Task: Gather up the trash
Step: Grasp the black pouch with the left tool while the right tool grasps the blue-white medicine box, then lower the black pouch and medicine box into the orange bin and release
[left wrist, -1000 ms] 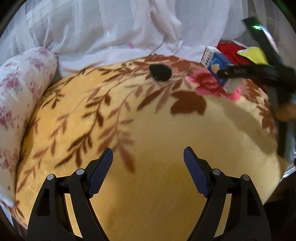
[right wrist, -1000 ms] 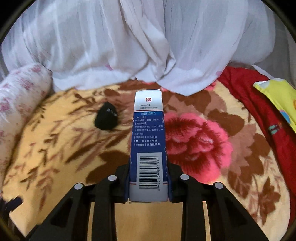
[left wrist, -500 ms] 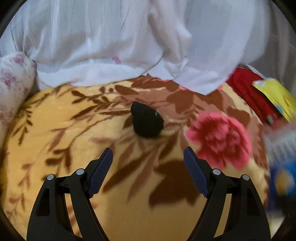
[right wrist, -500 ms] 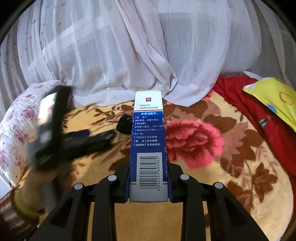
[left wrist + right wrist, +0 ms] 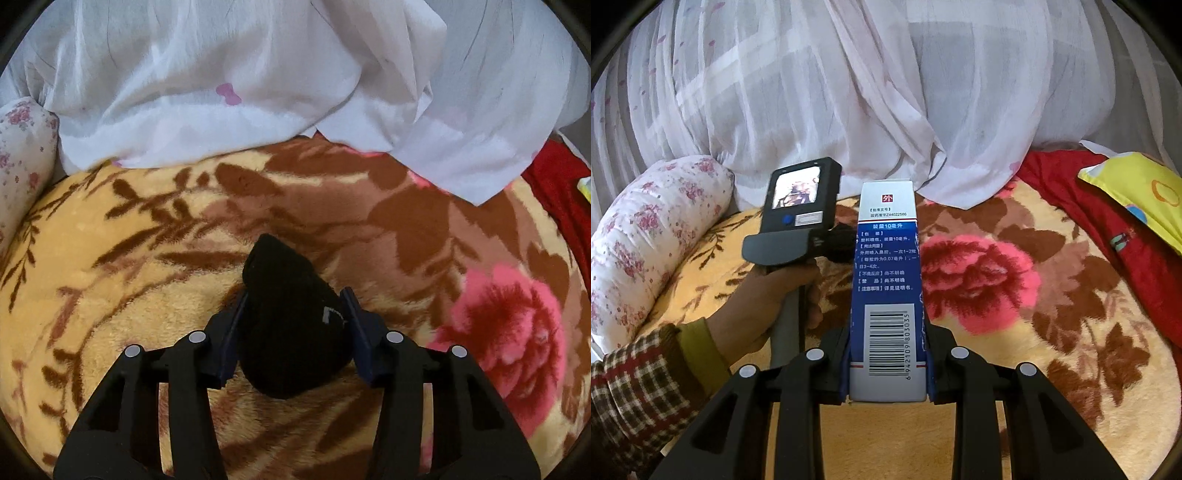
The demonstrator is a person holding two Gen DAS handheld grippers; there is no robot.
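Note:
A black crumpled lump of cloth lies on the floral blanket. My left gripper is shut on it, its blue pads pressing both sides. My right gripper is shut on a blue and white medicine box and holds it upright above the blanket. In the right wrist view the left gripper's body with its small screen and the hand holding it are at left; the black lump is hidden behind the box there.
A white curtain hangs along the back of the bed. A floral bolster pillow lies at left. A red cloth and a yellow pillow lie at right.
My left gripper moved forward to the black lump and closed on it. My right gripper has kept hold of the box and drawn back a little.

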